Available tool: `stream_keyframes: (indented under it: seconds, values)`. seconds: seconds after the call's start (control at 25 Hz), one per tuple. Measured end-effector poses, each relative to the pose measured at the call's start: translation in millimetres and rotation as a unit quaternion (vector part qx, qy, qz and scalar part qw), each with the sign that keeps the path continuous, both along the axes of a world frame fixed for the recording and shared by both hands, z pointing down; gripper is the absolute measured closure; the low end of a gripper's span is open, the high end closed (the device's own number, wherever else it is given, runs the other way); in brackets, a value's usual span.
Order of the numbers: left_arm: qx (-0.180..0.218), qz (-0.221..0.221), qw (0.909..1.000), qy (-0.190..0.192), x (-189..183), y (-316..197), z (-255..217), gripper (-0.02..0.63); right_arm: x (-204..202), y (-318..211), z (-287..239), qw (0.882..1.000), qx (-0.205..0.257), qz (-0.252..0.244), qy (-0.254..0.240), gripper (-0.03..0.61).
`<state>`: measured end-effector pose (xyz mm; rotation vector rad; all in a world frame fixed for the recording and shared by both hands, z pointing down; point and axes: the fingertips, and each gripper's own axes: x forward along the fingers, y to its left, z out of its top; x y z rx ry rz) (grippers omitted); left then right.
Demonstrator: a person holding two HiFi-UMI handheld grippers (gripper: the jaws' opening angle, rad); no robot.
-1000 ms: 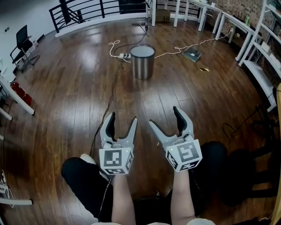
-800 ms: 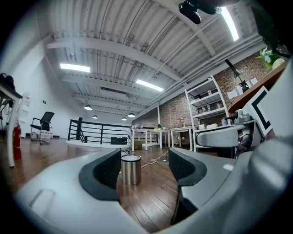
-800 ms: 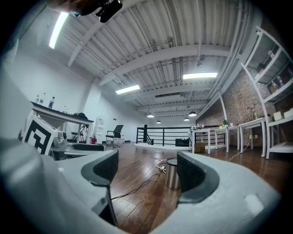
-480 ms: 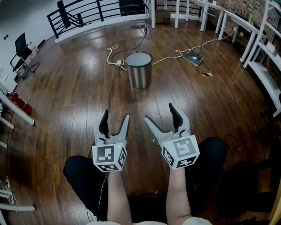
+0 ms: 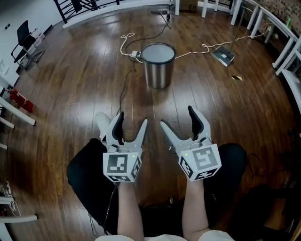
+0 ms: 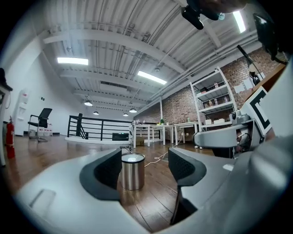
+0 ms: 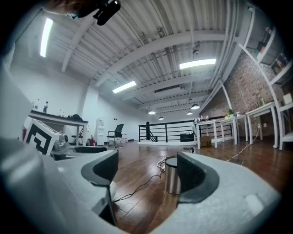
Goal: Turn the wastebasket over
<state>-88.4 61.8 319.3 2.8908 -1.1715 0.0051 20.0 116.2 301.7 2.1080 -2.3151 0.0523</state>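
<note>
A steel wastebasket (image 5: 158, 65) stands upright on the wooden floor ahead, its open top showing pale inside. Both grippers are held level in front of me, well short of it. My left gripper (image 5: 130, 124) is open and empty; in the left gripper view the wastebasket (image 6: 132, 171) shows between its jaws at a distance. My right gripper (image 5: 179, 119) is open and empty too; in the right gripper view the wastebasket (image 7: 171, 175) stands partly behind the right jaw.
A white power strip (image 5: 134, 55) and pale cables (image 5: 197, 49) lie on the floor behind the wastebasket, and a black cable (image 5: 123, 89) runs toward me. A flat device (image 5: 223, 56) lies at the back right. White tables (image 5: 251, 14) line the right, a black railing (image 5: 77, 5) the back.
The wastebasket has come nearer and lower in the head view as I walked toward it. Both grippers stayed open in front of me.
</note>
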Motion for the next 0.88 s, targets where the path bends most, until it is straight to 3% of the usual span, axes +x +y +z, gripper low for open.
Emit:
stream_keyframes:
  seconds: [0.36, 0.6, 0.88]
  values:
    - [-0.002, -0.016, 0.9997, 0.016, 44, -104, -7, 0.282, 53, -97, -34, 0.998, 0.01, -0.004, 0.057, 0.19]
    - [-0.007, -0.039, 0.999, 0.019, 86, -168, -3, 0.282, 97, -153, -33, 0.997, 0.01, -0.018, 0.073, 0.19]
    - [0.001, -0.07, 0.9974, 0.015, 135, -268, -10, 0.282, 156, -262, -26, 0.996, 0.002, -0.047, 0.075, 0.19]
